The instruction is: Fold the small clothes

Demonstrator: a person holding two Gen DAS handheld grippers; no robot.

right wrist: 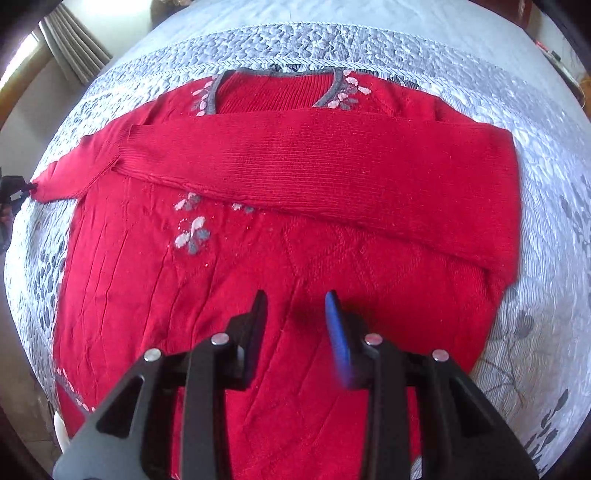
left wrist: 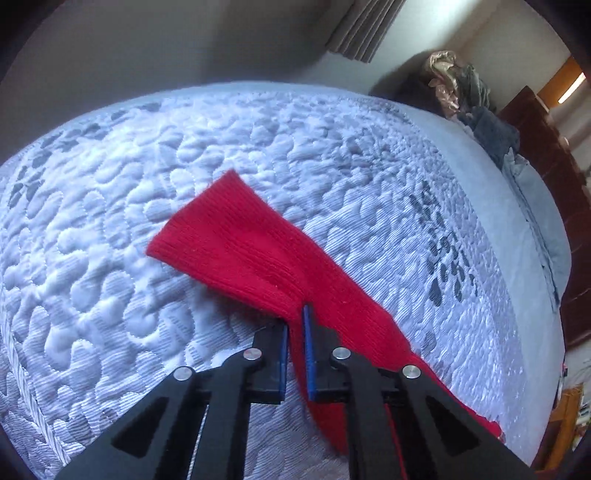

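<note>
Quilted pale bedspread [left wrist: 155, 206] covers the whole bed, with curtains [left wrist: 364, 27] up in the corner and a heap of other clothes [left wrist: 461, 92] at the far side.

From the left wrist camera: the left gripper [left wrist: 294, 318] is clamped right down on the red sleeve [left wrist: 240, 240], knit pinched between the blue pads and bunched there. The cuff end fans out ahead and to the left of the fingertips on the quilt, while the rest of the sleeve trails back under the gripper toward the lower right. So its long axis runs diagonally through the jaws.

From the right wrist camera: the red sweater [right wrist: 155, 314] lies flat, front up, neckline [right wrist: 277, 74] at the far end. One sleeve is already folded across the chest, lying crossways. The other sleeve [right wrist: 70, 170] still sticks out to the left edge, where a bit of dark gripper shows at its tip. The right gripper [right wrist: 295, 306] hangs over the lower body of the sweater with its jaws partly apart and nothing between them, just red knit underneath.

My guess: the left hand is the one placed to carry that sleeve in across the body, along the same crossways line as the first.
</note>
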